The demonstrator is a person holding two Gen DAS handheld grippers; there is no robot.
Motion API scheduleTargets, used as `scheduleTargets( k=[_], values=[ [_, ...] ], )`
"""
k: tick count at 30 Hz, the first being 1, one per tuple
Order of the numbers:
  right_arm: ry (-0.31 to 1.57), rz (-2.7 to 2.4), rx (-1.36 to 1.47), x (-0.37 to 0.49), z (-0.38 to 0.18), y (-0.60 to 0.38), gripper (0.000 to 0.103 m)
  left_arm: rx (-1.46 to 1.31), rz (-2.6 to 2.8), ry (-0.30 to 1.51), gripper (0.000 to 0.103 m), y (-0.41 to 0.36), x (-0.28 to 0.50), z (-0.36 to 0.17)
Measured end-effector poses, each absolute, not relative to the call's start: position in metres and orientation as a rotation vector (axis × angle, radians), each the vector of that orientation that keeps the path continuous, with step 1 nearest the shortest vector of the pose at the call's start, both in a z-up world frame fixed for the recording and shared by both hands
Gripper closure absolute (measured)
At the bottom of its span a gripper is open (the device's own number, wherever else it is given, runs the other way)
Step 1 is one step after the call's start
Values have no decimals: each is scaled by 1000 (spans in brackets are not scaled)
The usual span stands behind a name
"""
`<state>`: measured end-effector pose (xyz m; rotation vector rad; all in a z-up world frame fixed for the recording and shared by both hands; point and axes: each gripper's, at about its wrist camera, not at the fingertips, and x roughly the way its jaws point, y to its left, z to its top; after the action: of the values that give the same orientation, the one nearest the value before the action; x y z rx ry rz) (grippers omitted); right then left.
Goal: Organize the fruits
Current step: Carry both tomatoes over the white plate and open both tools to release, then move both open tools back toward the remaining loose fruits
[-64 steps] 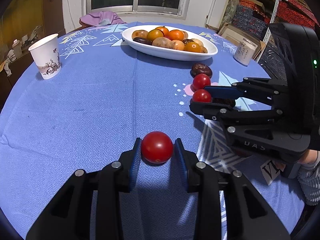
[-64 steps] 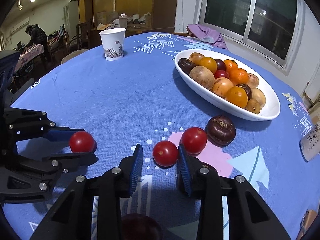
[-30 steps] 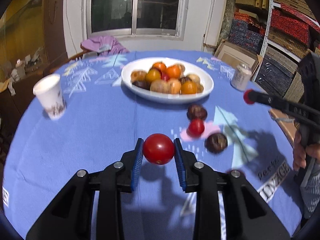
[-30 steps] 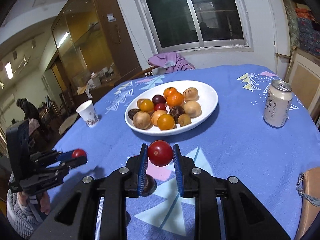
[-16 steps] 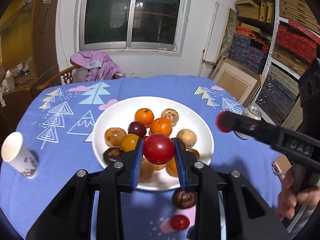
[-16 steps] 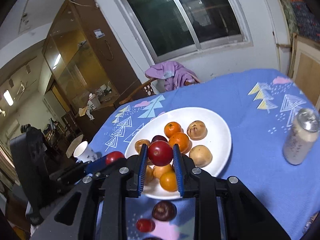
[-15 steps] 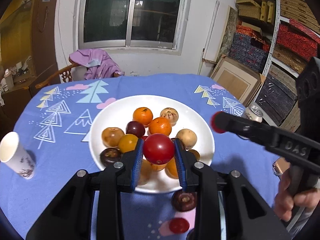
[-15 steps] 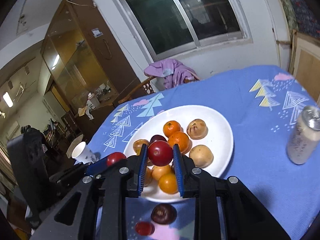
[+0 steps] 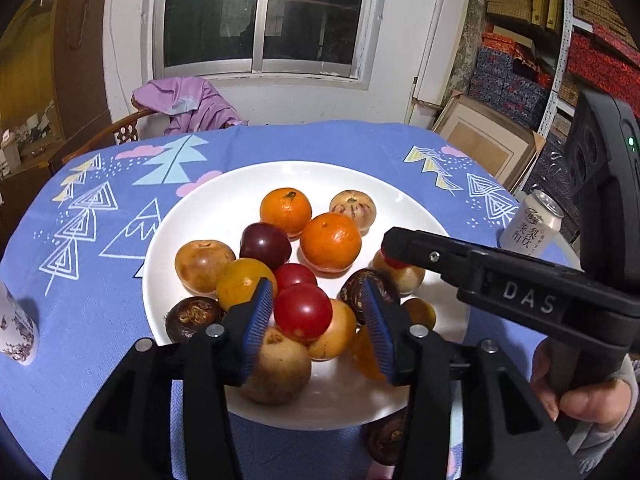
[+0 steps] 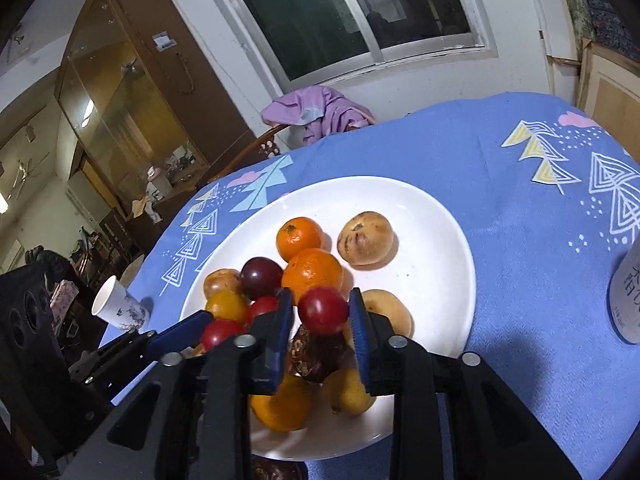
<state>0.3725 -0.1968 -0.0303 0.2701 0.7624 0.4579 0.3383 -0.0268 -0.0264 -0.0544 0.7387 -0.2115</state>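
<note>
Left wrist view: looks forward and downward along its own fingers, close above the white plate [image 9: 192, 216] of fruit, facing the window [image 9: 264, 16]. Right wrist view: same plate [image 10: 448, 240], equally close, angled from the right, rolled slightly. Both share the plate, blue tablecloth [image 9: 100, 320], window and paper cup [image 10: 120, 308].

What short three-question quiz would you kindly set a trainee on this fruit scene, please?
1. True or false: the white plate is empty.
2. What stands on the tablecloth beside the plate? A kettle, B drink can, C vase.
3. Which fruit is between the pads of the left tongs?
Key: 1 false, it holds many fruits. 2 B. 3 a red tomato; the jaws are opening over the plate.
</note>
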Motion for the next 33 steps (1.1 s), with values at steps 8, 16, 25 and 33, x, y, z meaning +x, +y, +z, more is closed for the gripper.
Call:
scheduleTargets(
  k=[8, 16, 25, 33],
  values=[
    [704, 459, 280, 357, -15, -202, 48, -44, -172, 690, 30, -22, 326, -19],
    [658, 482, 300, 335, 7, -205, 34, 41, -107, 599, 12, -28, 303, -2],
    [695, 484, 297, 298, 10, -207, 32, 89, -53, 580, 7, -20, 245, 6],
    [712, 477, 288, 232, -12, -228, 30, 69, -46, 600, 5, -11, 189, -5]
  ],
)
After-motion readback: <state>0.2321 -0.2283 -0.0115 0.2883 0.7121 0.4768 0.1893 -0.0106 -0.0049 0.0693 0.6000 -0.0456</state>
